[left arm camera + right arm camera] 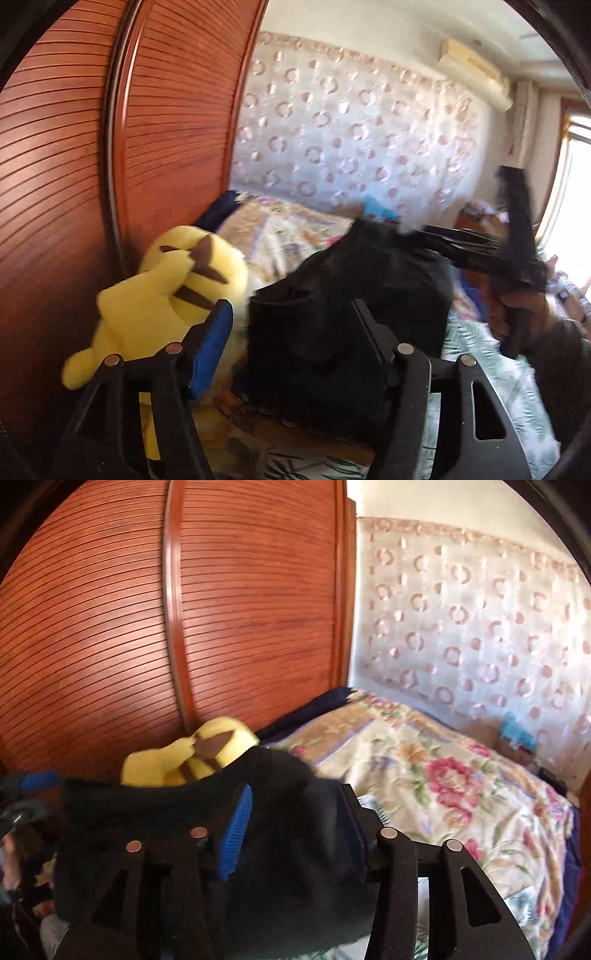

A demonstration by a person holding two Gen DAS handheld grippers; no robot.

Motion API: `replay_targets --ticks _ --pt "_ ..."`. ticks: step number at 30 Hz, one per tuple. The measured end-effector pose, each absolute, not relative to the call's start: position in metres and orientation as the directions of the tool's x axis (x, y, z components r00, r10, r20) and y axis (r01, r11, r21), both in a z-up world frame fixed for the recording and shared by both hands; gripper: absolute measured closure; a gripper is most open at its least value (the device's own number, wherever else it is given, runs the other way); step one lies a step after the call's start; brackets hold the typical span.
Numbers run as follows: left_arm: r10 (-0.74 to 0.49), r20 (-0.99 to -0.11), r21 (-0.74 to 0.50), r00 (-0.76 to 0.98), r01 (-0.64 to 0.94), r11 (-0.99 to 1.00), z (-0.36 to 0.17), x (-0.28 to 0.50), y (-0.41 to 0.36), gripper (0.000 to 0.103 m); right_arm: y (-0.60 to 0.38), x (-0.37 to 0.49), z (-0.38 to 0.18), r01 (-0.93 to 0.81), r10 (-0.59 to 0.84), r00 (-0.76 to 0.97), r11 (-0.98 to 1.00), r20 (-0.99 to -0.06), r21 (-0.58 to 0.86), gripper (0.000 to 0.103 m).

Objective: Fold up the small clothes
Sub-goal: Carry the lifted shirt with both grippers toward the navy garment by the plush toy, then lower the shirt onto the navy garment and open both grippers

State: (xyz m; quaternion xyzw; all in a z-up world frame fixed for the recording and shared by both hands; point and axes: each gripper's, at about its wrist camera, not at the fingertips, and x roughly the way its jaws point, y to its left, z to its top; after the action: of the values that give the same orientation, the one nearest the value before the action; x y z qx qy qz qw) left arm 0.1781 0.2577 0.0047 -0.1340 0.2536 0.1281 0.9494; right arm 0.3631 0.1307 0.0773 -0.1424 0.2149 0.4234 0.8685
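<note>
Indoors, a black garment (192,834) lies on the floral bedspread (443,775) (slatted wardrobe (110,627) behind), both grippers' fingers (212,343) parted.

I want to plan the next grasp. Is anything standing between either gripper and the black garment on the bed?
Nothing visible does. The black garment lies directly ahead of the open left gripper and the open right gripper. The yellow plush toy sits beside it, against the wooden door, not in the way.

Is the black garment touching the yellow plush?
Cannot tell. In the left wrist view the black garment borders the yellow plush, but blur hides the seam. In the right wrist view the garment merely overlaps the plush.
</note>
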Motion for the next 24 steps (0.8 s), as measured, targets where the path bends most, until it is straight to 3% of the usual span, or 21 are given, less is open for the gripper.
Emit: replay_targets --ticks 5,6,8,12,24 --pt "0.271 -0.588 -0.118 0.762 -0.412 0.903 -0.019 0.191 0.277 0.037 0.138 0.373 0.055 -0.772 0.608 0.573 0.625 -0.549 -0.113 0.052" --pt "0.272 -0.591 -0.119 0.759 -0.416 0.901 -0.021 0.189 0.279 0.037 0.138 0.378 0.052 -0.764 0.598 0.578 0.636 -0.555 -0.110 0.051" --pt "0.272 -0.595 -0.122 0.757 -0.419 0.900 -0.021 0.184 0.279 0.037 0.140 0.386 0.050 -0.753 0.594 0.579 0.652 -0.558 -0.087 0.038" --pt "0.273 -0.579 -0.115 0.768 -0.409 0.905 -0.011 0.173 0.271 0.037 0.149 0.414 0.051 -0.751 0.607 0.543 0.661 -0.580 -0.012 0.037" --pt "0.239 -0.497 -0.065 0.834 -0.310 0.948 0.027 0.141 0.220 0.037 0.104 0.342 0.067 -0.697 0.602 0.633 0.716 -0.486 -0.020 0.037"
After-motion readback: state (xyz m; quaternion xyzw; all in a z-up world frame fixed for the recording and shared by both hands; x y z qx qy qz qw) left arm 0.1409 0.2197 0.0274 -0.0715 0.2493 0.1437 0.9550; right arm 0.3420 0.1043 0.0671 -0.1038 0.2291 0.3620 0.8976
